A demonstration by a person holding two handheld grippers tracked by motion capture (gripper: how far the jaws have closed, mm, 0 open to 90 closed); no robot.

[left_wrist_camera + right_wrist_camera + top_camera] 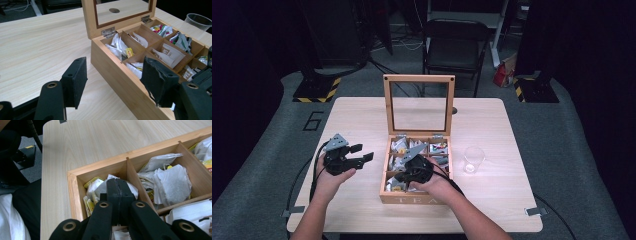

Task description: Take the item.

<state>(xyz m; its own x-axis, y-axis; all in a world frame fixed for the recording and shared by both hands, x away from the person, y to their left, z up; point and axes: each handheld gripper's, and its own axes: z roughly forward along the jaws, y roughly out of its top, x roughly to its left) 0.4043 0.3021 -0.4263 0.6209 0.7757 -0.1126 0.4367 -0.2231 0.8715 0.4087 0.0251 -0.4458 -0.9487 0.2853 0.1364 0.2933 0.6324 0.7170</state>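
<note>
Tea-box corner: hand-held gripper (117, 187) pinching tea bag (98, 188)

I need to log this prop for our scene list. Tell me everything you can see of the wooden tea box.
The tea box is light wood, square, with "TEA" on its front wall. Its hinged lid, a wooden frame around a clear pane, stands open and upright on two metal hinges. Wooden dividers form compartments holding tea bags and sachets. It sits mid-table, left of a clear cup. The right gripper reaches into a front corner compartment, jaws shut among the bags.
</note>
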